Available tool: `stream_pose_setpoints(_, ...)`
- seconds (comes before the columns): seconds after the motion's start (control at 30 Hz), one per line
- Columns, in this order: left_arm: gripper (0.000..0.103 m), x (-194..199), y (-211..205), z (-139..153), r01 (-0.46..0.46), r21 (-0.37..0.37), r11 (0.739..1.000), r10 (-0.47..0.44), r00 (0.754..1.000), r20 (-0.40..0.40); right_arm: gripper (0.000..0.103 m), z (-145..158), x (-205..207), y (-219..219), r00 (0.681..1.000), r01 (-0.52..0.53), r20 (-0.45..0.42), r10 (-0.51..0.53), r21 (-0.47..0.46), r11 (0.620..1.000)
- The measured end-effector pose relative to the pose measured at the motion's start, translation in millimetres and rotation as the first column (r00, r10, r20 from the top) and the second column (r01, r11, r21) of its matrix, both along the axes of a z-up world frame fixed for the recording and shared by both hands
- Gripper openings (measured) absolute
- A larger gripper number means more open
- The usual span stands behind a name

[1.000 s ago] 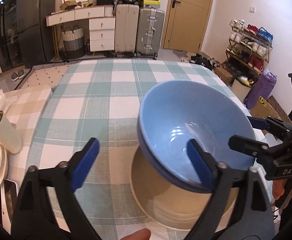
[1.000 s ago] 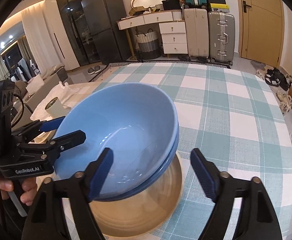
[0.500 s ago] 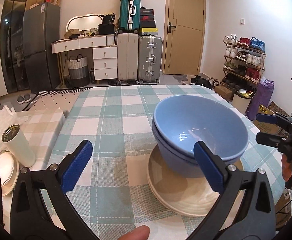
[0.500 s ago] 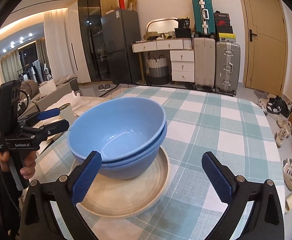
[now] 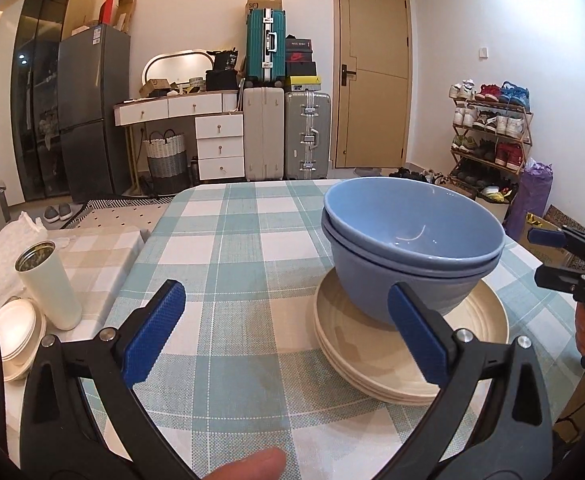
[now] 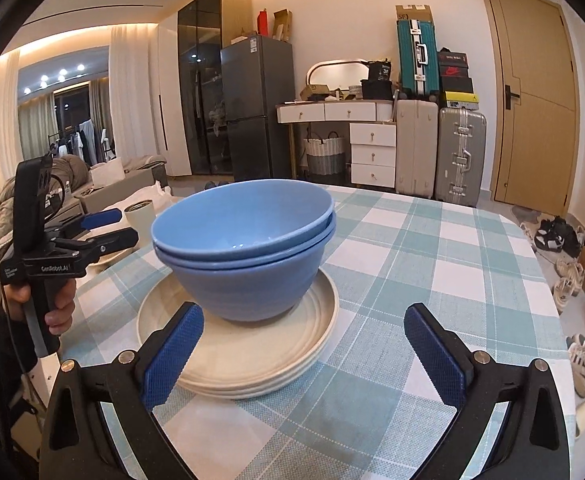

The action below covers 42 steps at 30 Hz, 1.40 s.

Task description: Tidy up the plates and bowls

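Release, most likely the step in hand: two blue bowls (image 5: 412, 248) nested one in the other, standing on a stack of cream plates (image 5: 488, 320), itself resting on the checked table (image 5: 232, 260) toward the right side in the left wrist view. No other dishes visible on the cloth.

Right gripper (image 6: 303, 308) with jaws just opened, now spread wide, nothing gripped between them; left pad low in front of the plate rim, contact not discernible. Left gripper (image 5: 284, 288) likewise wide and empty, its right pad just before the wall of the bowls, its left pad over bare cloth.

To finish well:
- Draw each gripper straight back along its own line, without sideways swing, for fear of clipping the plate rim or nudging the stack.
- Hold the jaws at full spread until well clear of the plates.
- Take care around the upper bowl, seemingly seated a little askew in the lower one; no knock against its lip.
- Mind the pale tumbler (image 5: 48, 284) and the white dishes (image 5: 10, 332) beside the table at the left, well apart from the stack yet within reach of a careless left-hand sweep.
- Look over the stack once clear: bowls roughly centred on the plates, plates roughly flush.
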<state>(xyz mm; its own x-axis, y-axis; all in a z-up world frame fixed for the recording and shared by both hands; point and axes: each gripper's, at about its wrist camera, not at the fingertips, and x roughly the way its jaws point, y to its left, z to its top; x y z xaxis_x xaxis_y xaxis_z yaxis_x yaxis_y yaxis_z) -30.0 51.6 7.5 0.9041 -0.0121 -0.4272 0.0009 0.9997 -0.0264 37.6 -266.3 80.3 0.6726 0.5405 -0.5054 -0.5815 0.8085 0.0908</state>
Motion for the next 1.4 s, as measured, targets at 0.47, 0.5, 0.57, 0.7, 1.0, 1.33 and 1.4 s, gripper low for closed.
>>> stream_pose_setpoints(0.47, 0.101, 1.3, 1.4, -14.1, 0.004, -0.017, 1.0, -0.004, 0.999, 0.032, 0.102, -9.4, -17.0, -5.0, 0.997, -0.028, 0.079, 0.024, 0.053, 0.998)
stream_pose_setpoints(0.5, 0.101, 1.4, 1.2, -15.1, 0.008, -0.019, 1.0, -0.008, 0.999, 0.033, 0.102, -9.1, -17.7, -5.0, 0.996, -0.028, 0.08, 0.024, 0.052, 0.998)
stream_pose_setpoints(0.57, 0.101, 2.1, 0.5, -16.4, 0.01, -0.015, 1.0, -0.009, 0.999, 0.032, 0.102, -8.6, -19.2, -6.0, 0.996, -0.033, 0.085, 0.028, 0.056, 0.998)
stream_pose_setpoints(0.7, 0.101, 1.3, 0.6, -17.3, 0.016, -0.024, 1.0, -0.015, 0.999, 0.047, 0.102, -7.8, -20.3, -7.6, 0.996, -0.037, 0.088, 0.031, 0.068, 0.997)
stream_pose_setpoints(1.0, 0.101, 4.6, 1.0, -20.0, 0.023, -0.018, 1.0, -0.022, 0.998, 0.056, 0.102, -6.2, -26.8, -5.4, 0.991, -0.049, 0.13, 0.041, 0.058, 0.997)
stream_pose_setpoints(1.33, 0.101, 6.9, 1.8, -20.6, 0.029, -0.02, 0.999, -0.027, 0.998, 0.054, 0.102, -7.6, -25.4, -6.4, 0.991, -0.057, 0.127, 0.047, 0.069, 0.996)
stream_pose_setpoints(1.4, 0.101, 8.9, 2.2, -21.7, 0.034, -0.019, 0.999, -0.032, 0.998, 0.054, 0.102, -8.3, -25.0, -6.1, 0.991, -0.057, 0.127, 0.047, 0.07, 0.996)
